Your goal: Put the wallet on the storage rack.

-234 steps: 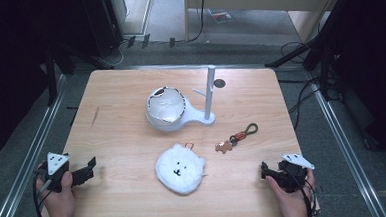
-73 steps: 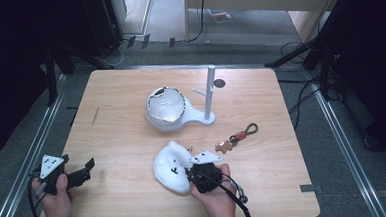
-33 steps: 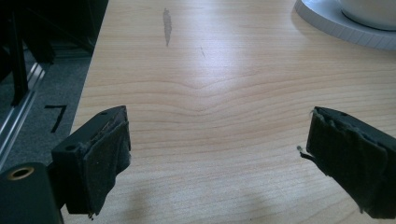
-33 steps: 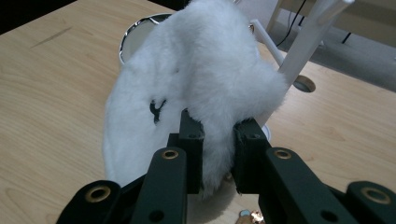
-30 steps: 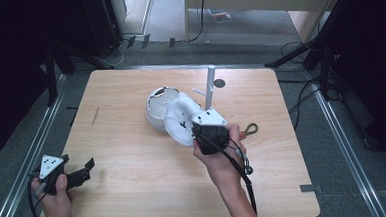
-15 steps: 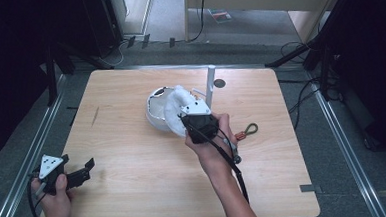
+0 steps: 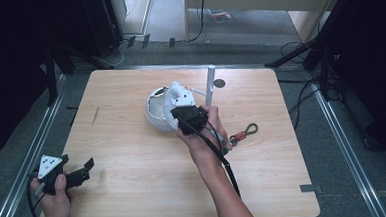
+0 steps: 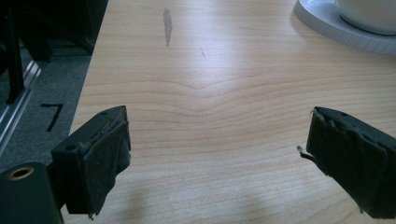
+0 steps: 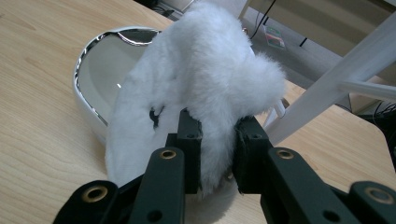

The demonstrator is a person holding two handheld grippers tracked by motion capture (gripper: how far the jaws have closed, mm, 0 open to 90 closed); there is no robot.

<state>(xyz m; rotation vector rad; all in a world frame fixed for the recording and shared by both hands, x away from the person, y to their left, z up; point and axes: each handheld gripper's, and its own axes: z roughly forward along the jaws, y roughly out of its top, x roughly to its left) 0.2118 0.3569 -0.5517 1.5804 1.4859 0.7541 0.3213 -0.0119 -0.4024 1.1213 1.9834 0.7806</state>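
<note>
A white fluffy plush face (image 7: 179,95) (image 9: 201,93) hangs pinched in my right gripper (image 7: 184,114) (image 9: 217,154), whose jaws are shut on its fur. It is held over the rim of a white bowl-shaped shell with a chrome edge (image 7: 156,113) (image 9: 100,65). A white post on the same base (image 7: 210,85) (image 9: 327,70) rises just right of the plush. My left gripper (image 7: 81,172) (image 8: 219,158) rests at the table's front left corner, jaws wide open with bare wood between them.
A small keyring charm with a dark loop (image 7: 245,132) lies on the wooden table (image 7: 135,186) right of my right hand. A round dark mark (image 7: 220,82) sits behind the post. Metal rails run along both table sides.
My right gripper has carried the plush face away from me and slightly left, from beside the bowl to over its rim. The left gripper has stayed put.
</note>
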